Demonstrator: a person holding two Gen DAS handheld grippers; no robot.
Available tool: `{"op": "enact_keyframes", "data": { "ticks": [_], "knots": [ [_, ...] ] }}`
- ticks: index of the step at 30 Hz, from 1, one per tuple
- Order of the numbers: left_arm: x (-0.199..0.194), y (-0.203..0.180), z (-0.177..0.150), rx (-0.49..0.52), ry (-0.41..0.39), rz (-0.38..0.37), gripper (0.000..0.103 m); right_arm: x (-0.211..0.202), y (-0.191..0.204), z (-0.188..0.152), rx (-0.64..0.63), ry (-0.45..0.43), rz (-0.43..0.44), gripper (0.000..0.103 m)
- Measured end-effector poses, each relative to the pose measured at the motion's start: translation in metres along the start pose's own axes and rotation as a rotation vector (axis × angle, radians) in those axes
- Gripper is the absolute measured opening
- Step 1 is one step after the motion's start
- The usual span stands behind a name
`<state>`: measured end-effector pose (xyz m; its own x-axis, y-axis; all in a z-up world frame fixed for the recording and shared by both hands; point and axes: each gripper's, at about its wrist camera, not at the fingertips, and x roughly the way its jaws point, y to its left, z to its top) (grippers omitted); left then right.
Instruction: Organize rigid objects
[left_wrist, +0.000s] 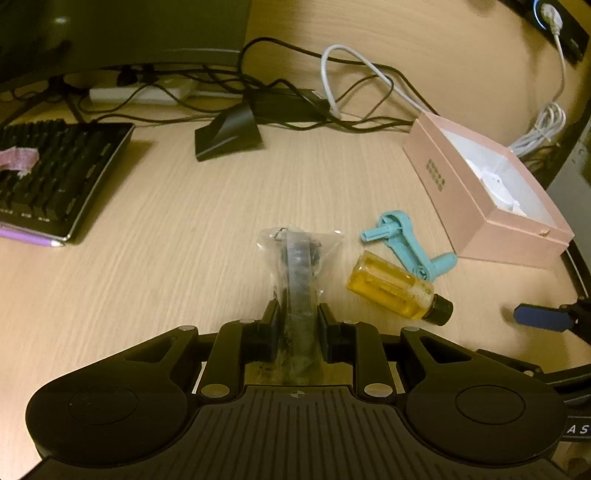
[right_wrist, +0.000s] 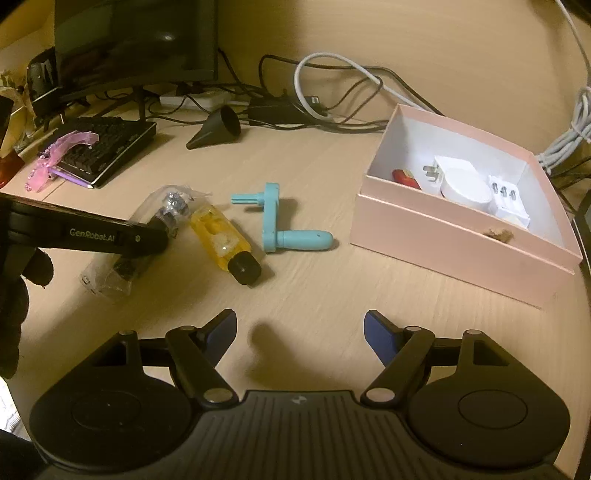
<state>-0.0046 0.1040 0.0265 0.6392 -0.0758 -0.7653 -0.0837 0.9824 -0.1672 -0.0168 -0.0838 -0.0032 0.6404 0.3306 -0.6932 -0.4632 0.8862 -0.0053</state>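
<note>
Left gripper (left_wrist: 298, 317) pinches the clear plastic bag of dark parts (left_wrist: 299, 266); right gripper (right_wrist: 300, 328) wide, empty; lift straight, swing to the pink cardboard box (left_wrist: 461, 192) at 2 o'clock

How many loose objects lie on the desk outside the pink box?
3: a clear bag gripped by the left claw, a yellow bottle beside it, and a blue crank nearest the pink box.

Black keyboard (left_wrist: 55, 177) left; monitor (right_wrist: 136, 40) behind; tangled cables (left_wrist: 295, 85), black funnel (right_wrist: 218, 127) at desk (left_wrist: 184, 240) rear.
</note>
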Motion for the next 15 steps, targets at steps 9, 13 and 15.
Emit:
{"op": "enact_keyframes", "data": {
  "ticks": [9,13,15],
  "knots": [
    [0.0,0.006,0.0,-0.044,-0.006,-0.017,0.024,0.007,0.015,0.009,0.019,-0.028,0.005,0.077],
    [-0.001,0.003,-0.001,-0.023,-0.007,-0.007,0.024,0.014,0.021,0.016,0.022,-0.038,0.016,0.077],
    [-0.001,0.005,0.0,-0.027,-0.003,-0.013,0.024,0.019,0.024,0.02,0.02,-0.048,0.019,0.075]
  ]
}}
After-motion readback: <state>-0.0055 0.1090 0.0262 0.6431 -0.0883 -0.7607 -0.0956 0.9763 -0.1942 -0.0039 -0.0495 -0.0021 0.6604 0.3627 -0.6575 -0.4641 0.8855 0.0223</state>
